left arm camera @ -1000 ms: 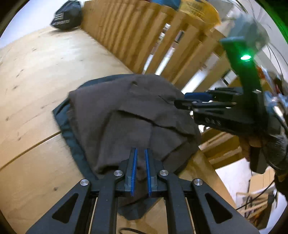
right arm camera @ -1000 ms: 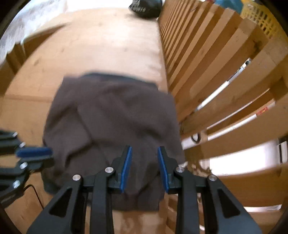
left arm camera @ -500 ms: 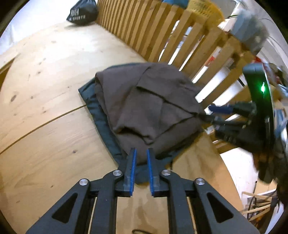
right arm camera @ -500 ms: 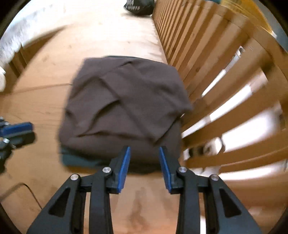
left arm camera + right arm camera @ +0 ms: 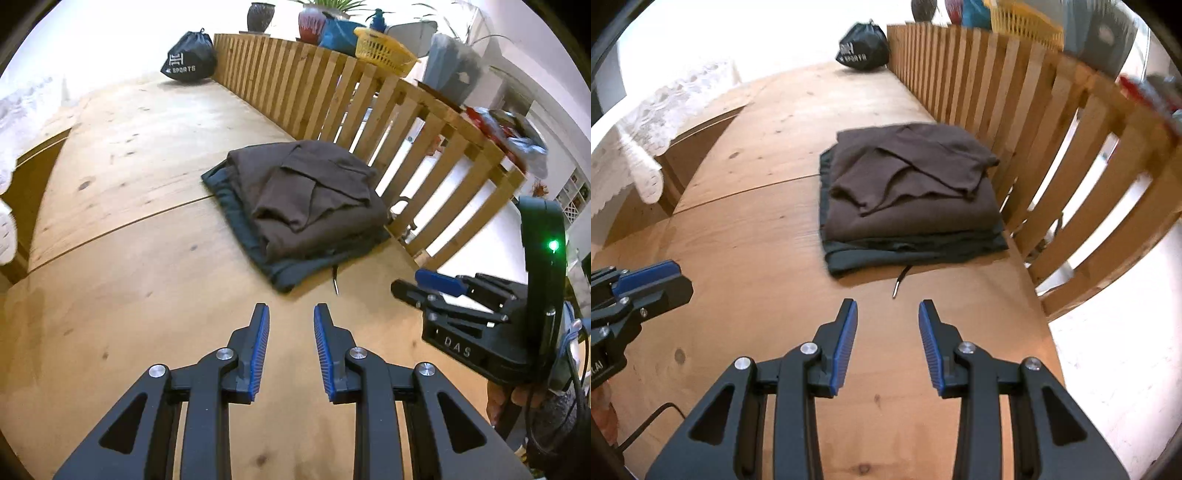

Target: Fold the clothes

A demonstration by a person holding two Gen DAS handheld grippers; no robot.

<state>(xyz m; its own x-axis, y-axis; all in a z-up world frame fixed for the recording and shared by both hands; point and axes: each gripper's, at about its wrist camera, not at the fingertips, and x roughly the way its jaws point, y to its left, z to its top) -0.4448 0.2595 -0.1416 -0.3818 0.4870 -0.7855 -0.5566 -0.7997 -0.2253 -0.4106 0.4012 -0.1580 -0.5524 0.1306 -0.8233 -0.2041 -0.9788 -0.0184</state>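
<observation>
Folded brown garment (image 5: 912,188) lies at twelve o'clock beyond both empty grippers, long axis twelve-to-six; left gripper (image 5: 289,350) is opening, right gripper (image 5: 887,343) part-open.

Colours here: brown garment (image 5: 317,199) folded on top of a dark teal one (image 5: 295,271), both plain, no print. Table (image 5: 129,184) is honey-coloured wood with darker knots, and the slat fence (image 5: 332,96) matches it. Both grippers are black with blue ribbed pads (image 5: 260,350); the one at right in the left view shows a green light (image 5: 553,244). Upper left there's a black bag (image 5: 190,61) with white lettering. Yellow basket (image 5: 384,51) up top, white lace cloth (image 5: 639,147) at left.
</observation>
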